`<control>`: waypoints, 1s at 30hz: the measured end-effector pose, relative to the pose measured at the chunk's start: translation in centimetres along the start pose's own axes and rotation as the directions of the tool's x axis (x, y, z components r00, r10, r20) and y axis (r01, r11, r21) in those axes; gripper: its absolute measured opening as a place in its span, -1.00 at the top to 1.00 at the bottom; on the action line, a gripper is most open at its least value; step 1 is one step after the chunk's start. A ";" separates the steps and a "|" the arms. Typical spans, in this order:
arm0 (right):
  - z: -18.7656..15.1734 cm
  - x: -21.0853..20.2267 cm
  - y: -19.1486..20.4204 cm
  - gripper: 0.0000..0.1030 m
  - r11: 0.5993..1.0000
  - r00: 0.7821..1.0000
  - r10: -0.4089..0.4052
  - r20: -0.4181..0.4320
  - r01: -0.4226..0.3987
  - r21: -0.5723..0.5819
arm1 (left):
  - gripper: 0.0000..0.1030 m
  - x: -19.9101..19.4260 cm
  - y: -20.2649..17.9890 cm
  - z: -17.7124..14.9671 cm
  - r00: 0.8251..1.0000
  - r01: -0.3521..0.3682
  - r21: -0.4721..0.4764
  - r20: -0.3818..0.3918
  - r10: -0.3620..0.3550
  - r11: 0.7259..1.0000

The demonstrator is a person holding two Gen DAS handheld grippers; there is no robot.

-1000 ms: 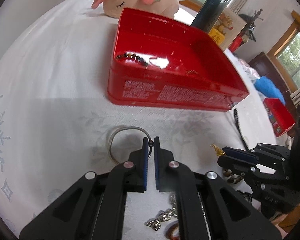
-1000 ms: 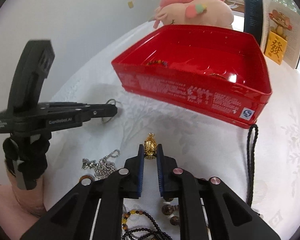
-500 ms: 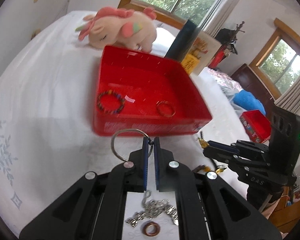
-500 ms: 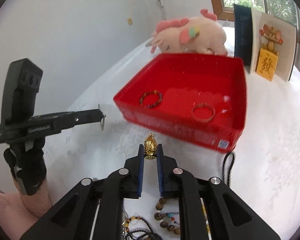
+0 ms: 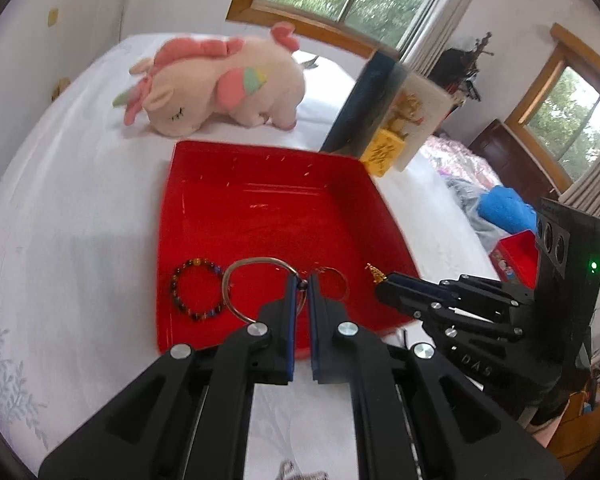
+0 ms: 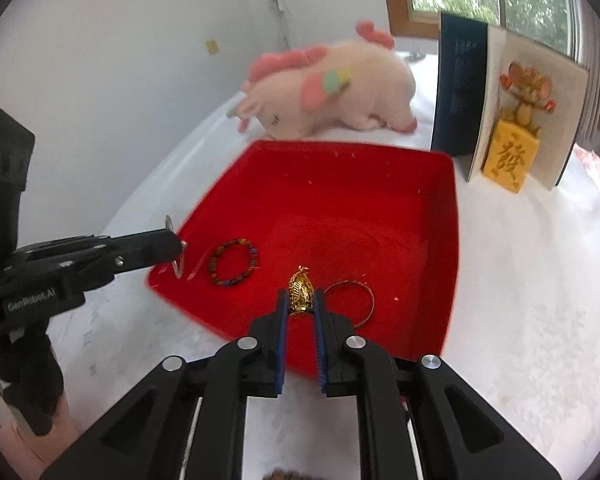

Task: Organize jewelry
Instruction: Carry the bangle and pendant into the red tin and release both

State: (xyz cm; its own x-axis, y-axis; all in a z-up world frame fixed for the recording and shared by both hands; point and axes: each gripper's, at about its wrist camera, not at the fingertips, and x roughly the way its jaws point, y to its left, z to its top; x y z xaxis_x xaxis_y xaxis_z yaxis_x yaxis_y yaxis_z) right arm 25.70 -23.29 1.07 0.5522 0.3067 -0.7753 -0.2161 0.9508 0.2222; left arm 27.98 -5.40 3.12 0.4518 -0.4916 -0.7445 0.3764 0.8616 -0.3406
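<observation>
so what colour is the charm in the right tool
Gold, with an openwork cage pattern; the charm shows best in the right wrist view.

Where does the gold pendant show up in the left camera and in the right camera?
Left wrist view: the gold pendant is small, right of centre, at the tip of the right gripper, by the red tray's right edge.
Right wrist view: the pendant sits low in the centre, pinched between the right gripper's fingers, above the tray's near part.
Shared landmark: the beaded bracelet lying in the tray.
</observation>
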 end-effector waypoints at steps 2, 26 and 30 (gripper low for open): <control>0.5 1.5 -0.6 0.77 1.000 1.000 -0.008 -0.024 0.008 0.021 | 0.93 1.6 0.6 0.7 1.000 -0.024 -0.010 -0.020 0.024 1.000; 1.1 3.0 -2.4 0.75 0.993 0.996 -0.081 -0.039 0.084 0.084 | 0.85 5.1 3.6 1.3 0.992 -0.081 -0.042 -0.096 0.076 0.996; 0.7 1.6 -2.3 0.75 0.993 0.998 -0.062 -0.031 0.065 0.100 | 0.62 3.6 3.1 0.5 0.992 -0.097 -0.031 -0.079 0.094 0.995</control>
State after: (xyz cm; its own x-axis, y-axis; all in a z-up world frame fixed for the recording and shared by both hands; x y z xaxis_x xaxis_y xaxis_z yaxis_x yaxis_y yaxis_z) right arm 27.66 -24.98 -0.32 0.5394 0.2458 -0.8053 -0.0985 0.9683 0.2296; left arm 31.15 -4.57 -0.32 0.4195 -0.3967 -0.8165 0.3060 0.9086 -0.2843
